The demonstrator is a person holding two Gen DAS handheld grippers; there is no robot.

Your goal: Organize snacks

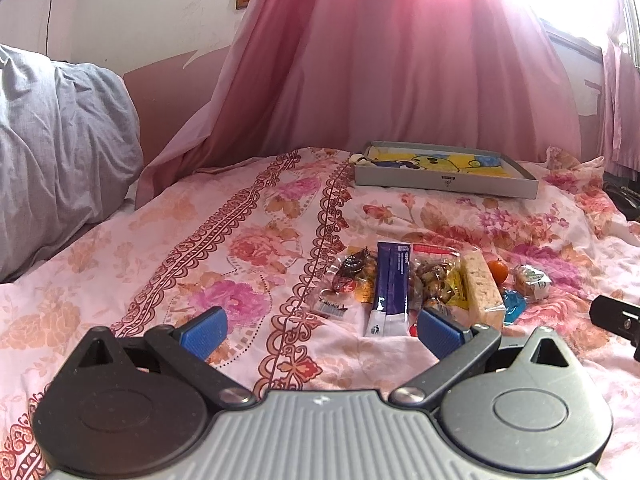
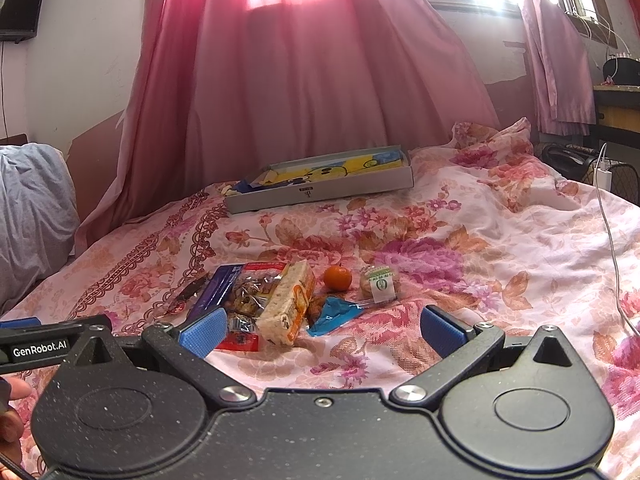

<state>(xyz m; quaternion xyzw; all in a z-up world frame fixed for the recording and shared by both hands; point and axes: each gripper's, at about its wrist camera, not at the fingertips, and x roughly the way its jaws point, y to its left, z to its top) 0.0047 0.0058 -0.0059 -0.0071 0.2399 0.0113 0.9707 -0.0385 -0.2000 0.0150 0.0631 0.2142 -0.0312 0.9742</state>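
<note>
Pink curtain [image 1: 400,80] (sunlit), grey pillow [image 1: 60,148]

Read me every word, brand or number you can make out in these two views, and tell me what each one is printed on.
"GenRobot.AI": white letters on the left gripper, on its black body seen in the right wrist view.
Grey box: small dark label on its front wall, too small to read.
Purple packet: white print, blurred.
Green-labelled round snack: print too small to read.
Barcode strip: illegible.
</note>
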